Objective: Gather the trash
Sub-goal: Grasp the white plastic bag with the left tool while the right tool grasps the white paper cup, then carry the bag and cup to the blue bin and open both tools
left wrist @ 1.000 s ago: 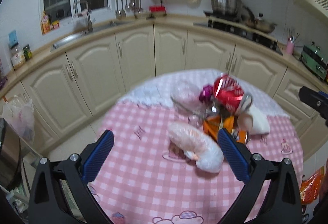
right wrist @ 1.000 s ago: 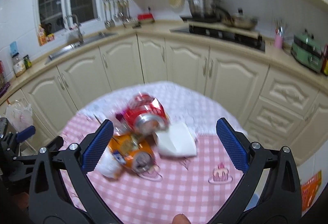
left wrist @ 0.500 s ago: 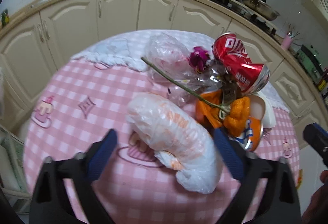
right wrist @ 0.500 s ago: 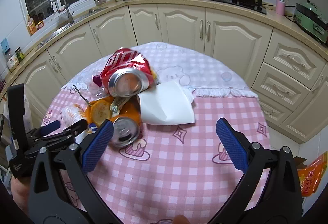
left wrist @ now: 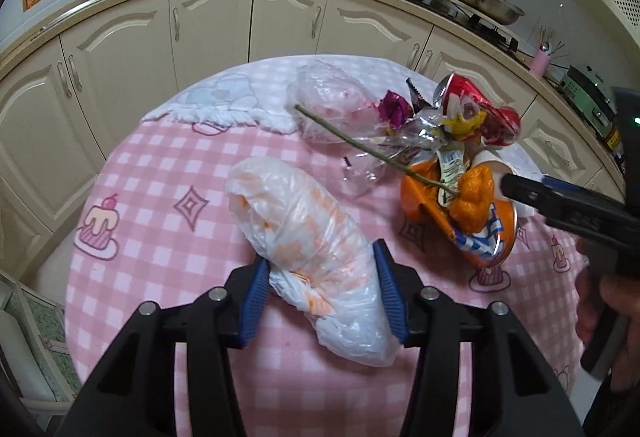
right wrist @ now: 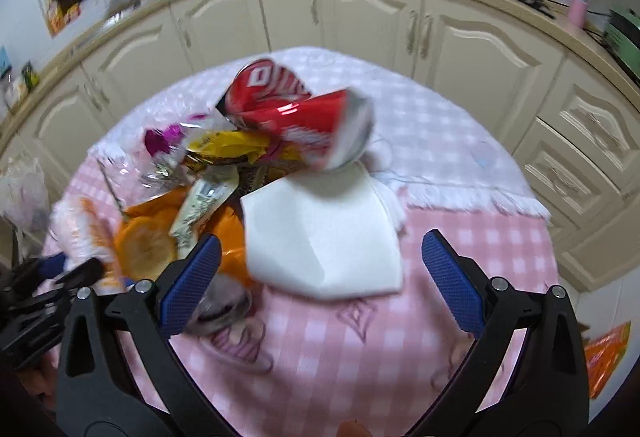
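My left gripper (left wrist: 322, 291): jaws have just been closing, blue pads now pressed on both sides of the white plastic bag (left wrist: 310, 251).
Bag: lies on the pink checked tablecloth (left wrist: 160, 229).
My right gripper (right wrist: 320, 277): jaws wide apart, holding nothing, above the white napkin (right wrist: 320, 237).
Pile: red can (right wrist: 304, 117), orange can (left wrist: 484, 233), wrappers, beside the bag.

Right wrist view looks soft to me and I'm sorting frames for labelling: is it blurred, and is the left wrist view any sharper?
Right wrist view: motion-smeared, red can and cabinets streaked, its own right gripper crisp. Left wrist view: sharp, white plastic bag detailed between the left gripper pads; both bowed by fisheye.
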Available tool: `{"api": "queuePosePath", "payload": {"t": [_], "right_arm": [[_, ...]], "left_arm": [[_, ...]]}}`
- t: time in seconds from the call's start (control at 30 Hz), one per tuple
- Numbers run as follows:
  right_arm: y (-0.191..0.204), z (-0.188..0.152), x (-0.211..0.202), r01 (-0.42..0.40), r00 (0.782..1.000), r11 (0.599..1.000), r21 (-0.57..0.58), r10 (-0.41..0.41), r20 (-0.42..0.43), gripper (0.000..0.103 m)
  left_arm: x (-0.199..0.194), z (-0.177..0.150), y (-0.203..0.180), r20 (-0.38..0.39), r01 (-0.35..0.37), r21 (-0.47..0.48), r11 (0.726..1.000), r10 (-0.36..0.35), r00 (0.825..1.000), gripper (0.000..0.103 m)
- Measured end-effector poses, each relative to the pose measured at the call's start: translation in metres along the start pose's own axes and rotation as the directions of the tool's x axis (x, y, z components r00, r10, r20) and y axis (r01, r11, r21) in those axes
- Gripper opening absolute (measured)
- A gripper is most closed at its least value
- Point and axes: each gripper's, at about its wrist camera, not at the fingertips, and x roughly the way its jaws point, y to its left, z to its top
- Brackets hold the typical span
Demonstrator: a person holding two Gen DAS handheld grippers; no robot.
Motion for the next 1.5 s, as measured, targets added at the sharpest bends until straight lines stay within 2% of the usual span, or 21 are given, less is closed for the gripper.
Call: {"api": "queuePosePath", "payload": {"t": [0.1,0.17,0.2,0.37,0.63,0.77,0.9,1.0,1.1,1.2,1.23,1.33,1.4,1.47,1.5], "right_arm": [[-0.008,0.002,0.019,-0.006,0.999,1.000,-0.006,0.006,-0.040,0.098],[-0.014,-0.001,0.023,-0.071,0.996,0.997,0.017,0.072,-0.052,0.085],[-0.020,-0.004,0.023,-0.100,0.993,0.994,0.042,0.102,-0.051,0.085],[-0.025,-0.018,0.009,-0.142,0.989,0.989,0.050,0.144,-0.027,0.084],[-0.045,-0.038,-0.050,-0.206,0.976,0.974,0.097,0.197,0.097,0.084],[-0.062,-0.043,-0.082,-0.250,0.959,0.959,0.133,0.227,0.169,0.084],[-0.107,-0.066,-0.119,-0.257,0.947,0.943,0.210,0.202,0.248,0.084],[-0.156,-0.095,-0.138,-0.212,0.954,0.928,0.306,0.130,0.269,0.085],[-0.208,-0.135,-0.145,-0.156,0.967,0.891,0.426,0.050,0.249,0.085],[-0.271,-0.195,-0.137,-0.057,0.987,0.803,0.593,-0.045,0.156,0.085],[-0.284,-0.210,-0.133,-0.040,0.990,0.780,0.625,-0.054,0.130,0.085],[-0.324,-0.266,-0.112,0.004,0.997,0.688,0.726,-0.060,0.050,0.085],[-0.344,-0.293,-0.101,0.025,0.998,0.643,0.765,-0.055,0.013,0.085],[-0.360,-0.314,-0.085,0.036,0.999,0.599,0.800,-0.035,-0.019,0.085],[-0.366,-0.321,-0.075,0.041,0.999,0.580,0.814,-0.024,-0.034,0.085]], "left_arm": [[-0.005,-0.002,0.003,0.001,-0.002,0.007,1.000,0.002,1.000,0.049],[-0.008,-0.002,0.001,0.003,-0.002,0.018,1.000,0.002,1.000,0.049],[-0.009,-0.004,0.002,0.004,0.000,0.021,1.000,0.000,1.000,0.049],[-0.014,-0.008,-0.002,0.009,0.018,0.041,0.999,-0.018,1.000,0.049],[-0.039,-0.010,-0.021,0.047,0.047,0.068,0.997,-0.050,0.998,0.049],[-0.057,-0.009,-0.053,0.081,0.086,0.127,0.988,-0.097,0.992,0.049],[-0.067,-0.009,-0.101,0.086,0.150,0.211,0.966,-0.171,0.981,0.049],[-0.069,-0.014,-0.151,0.063,0.217,0.297,0.930,-0.246,0.967,0.049],[-0.063,-0.027,-0.211,0.006,0.288,0.398,0.871,-0.316,0.949,0.049],[-0.049,-0.045,-0.269,-0.066,0.350,0.477,0.806,-0.364,0.929,0.049],[-0.042,-0.052,-0.287,-0.096,0.367,0.498,0.786,-0.371,0.924,0.049],[-0.014,-0.081,-0.348,-0.216,0.439,0.553,0.709,-0.386,0.897,0.049],[0.001,-0.099,-0.377,-0.277,0.468,0.573,0.673,-0.379,0.883,0.049],[0.026,-0.120,-0.410,-0.344,0.485,0.594,0.642,-0.343,0.874,0.050],[0.038,-0.125,-0.420,-0.369,0.494,0.595,0.634,-0.331,0.869,0.050]]}}
